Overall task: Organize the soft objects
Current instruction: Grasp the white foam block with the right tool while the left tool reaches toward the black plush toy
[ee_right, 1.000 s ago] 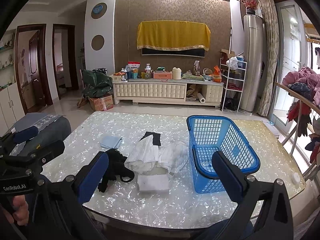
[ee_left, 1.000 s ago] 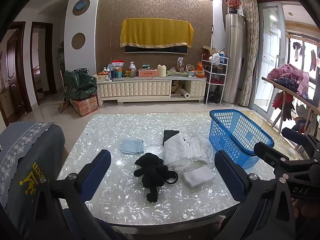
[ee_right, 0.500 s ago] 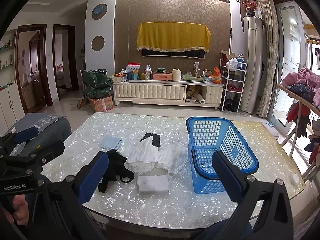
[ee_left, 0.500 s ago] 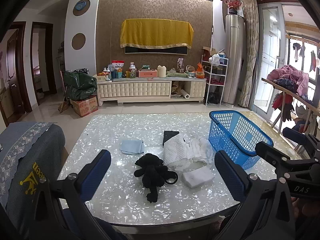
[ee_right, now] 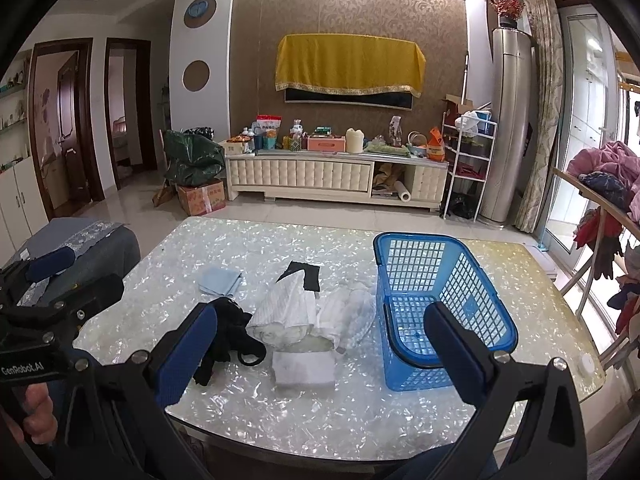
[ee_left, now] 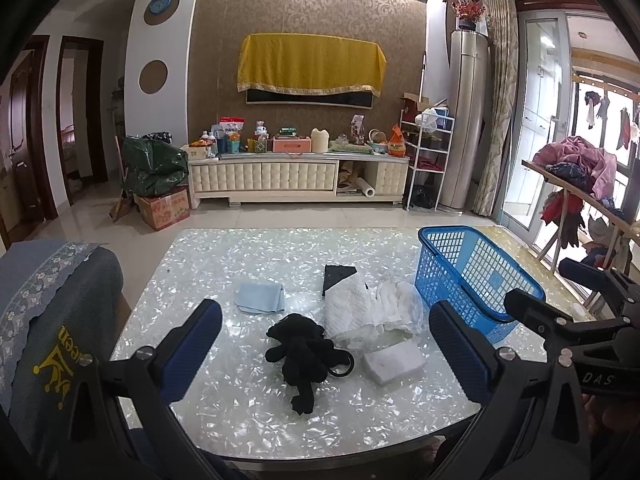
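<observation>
Fingers (ee_left: pixel 200 332) of both grippers stood spread and empty above the worktop's (ee_left: pixel 248 412) near edge. Bare surface lay between that edge and the black cloth (ee_left: pixel 302 350); the blue basket (ee_right: pixel 440 304) sat near the right edge

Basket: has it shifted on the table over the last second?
No. In the right wrist view the blue basket sits in the same spot beside the white cloths, and it is empty.

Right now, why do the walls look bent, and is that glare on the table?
Left wrist view: fisheye lens bows the door frames and blackens the corners; the pearly table glints with patchy reflections. Right wrist view: same bending; window daylight washes out the right edge, while the blue basket stays sharp.
</observation>
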Motion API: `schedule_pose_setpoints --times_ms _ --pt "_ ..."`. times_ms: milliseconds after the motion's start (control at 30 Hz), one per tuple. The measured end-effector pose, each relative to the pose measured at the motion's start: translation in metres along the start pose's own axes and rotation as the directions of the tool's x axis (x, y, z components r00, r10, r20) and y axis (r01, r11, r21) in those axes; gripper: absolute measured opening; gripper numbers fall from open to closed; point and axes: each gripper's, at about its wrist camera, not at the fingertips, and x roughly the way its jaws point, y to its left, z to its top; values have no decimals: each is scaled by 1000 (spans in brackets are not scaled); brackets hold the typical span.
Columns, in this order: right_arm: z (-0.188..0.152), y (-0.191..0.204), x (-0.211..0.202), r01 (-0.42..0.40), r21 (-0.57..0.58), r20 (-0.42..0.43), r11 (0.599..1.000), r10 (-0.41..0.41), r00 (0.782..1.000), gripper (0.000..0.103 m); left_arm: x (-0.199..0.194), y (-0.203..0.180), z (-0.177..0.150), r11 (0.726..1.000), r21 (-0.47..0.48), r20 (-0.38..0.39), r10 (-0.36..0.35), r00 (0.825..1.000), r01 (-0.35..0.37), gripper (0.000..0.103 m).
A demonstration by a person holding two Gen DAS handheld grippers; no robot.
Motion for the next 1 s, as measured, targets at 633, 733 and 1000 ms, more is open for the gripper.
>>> schedule_pose_setpoints --times_ms 633,733,1000 --pt "-8 22 80 -100 -22 -237 995 92 967 103 89 52 -15 998 -43 -290 -57 955 46 103" --pt "-10 24 92 -112 -24 -270 993 102 958 103 106 56 -22 998 -42 -349 -67 935 56 103" --pt "-29 18 125 -134 -9 -393 991 120 912 103 152 62 -41 995 -28 -472 -96 877 94 103"
